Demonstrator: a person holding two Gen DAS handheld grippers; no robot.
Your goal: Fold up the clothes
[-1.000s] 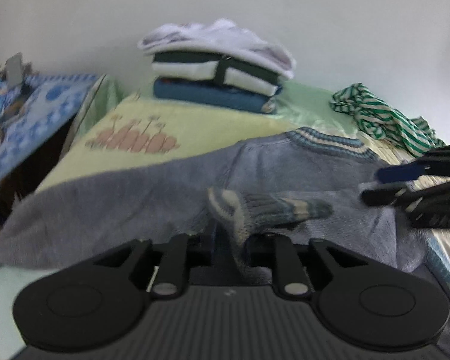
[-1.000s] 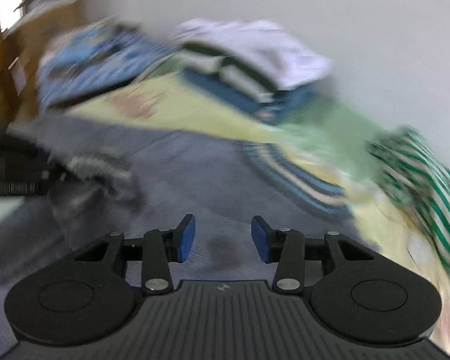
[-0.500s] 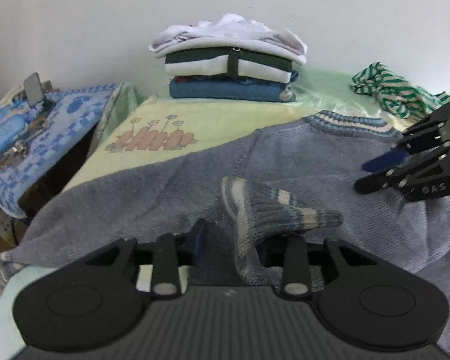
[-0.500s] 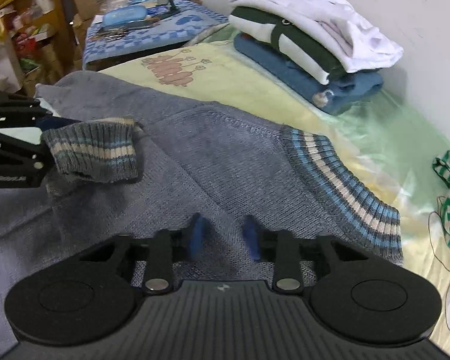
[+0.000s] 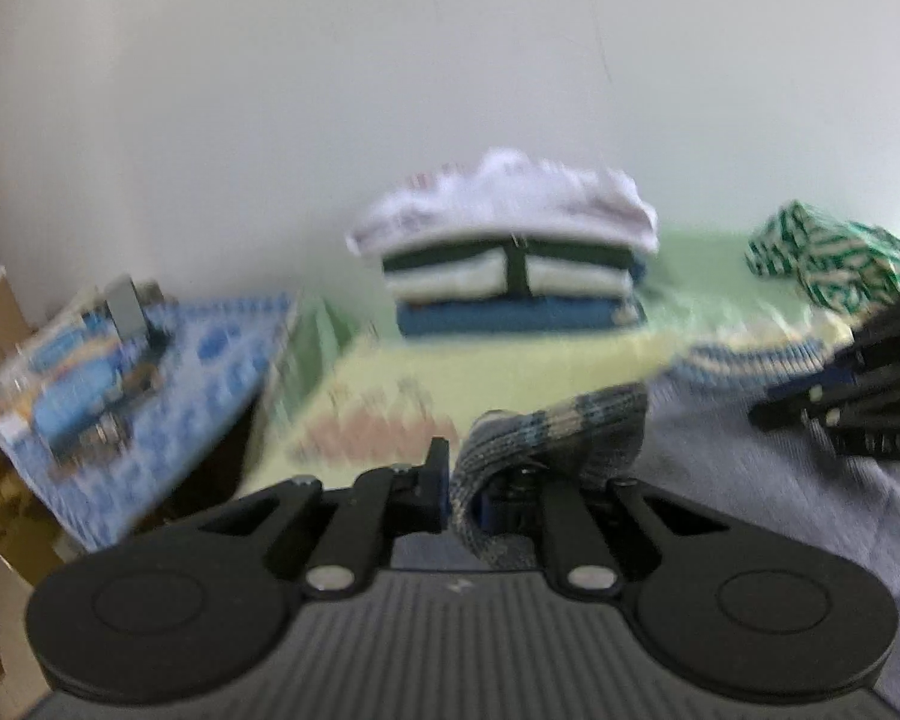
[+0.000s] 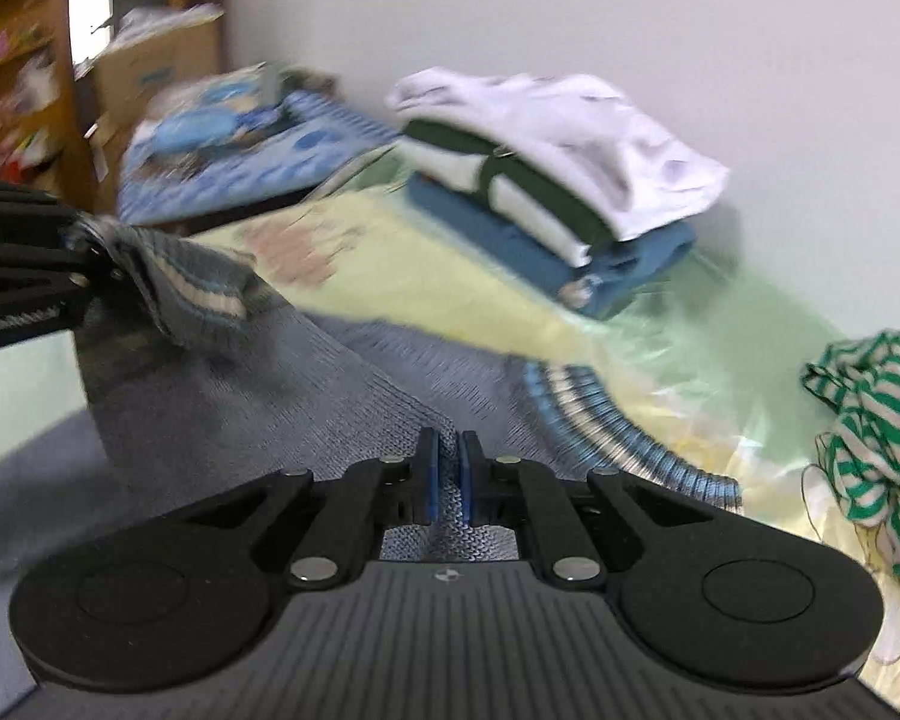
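Nearest in the right wrist view, the right gripper (image 6: 447, 480) points down toward the bed, its jaws having just been closing, and the blue pads now pinch a ridge of the grey knit sweater (image 6: 342, 396) between them. The sweater lies spread over the yellow sheet (image 6: 426, 276), its striped collar (image 6: 606, 426) curving just right of the gripper.

In the left wrist view, the left gripper (image 5: 463, 495) is tilted less steeply, and its jaws have also just been closing; they are clamped on the sweater's striped cuff (image 5: 564, 426), which bunches up and drapes over the right finger. From the right camera this gripper (image 6: 93, 258) reaches in from the left edge, holding the cuff (image 6: 204, 294) lifted above the sweater body, with the sleeve hanging below it.

Farther back, against the wall, sits a stack of folded clothes (image 6: 552, 180): blue at the bottom, green and white in the middle, white on top. A crumpled green-striped garment (image 6: 870, 438) lies well apart at the right. A blue patterned cloth (image 5: 168, 384) covers a surface at the left.
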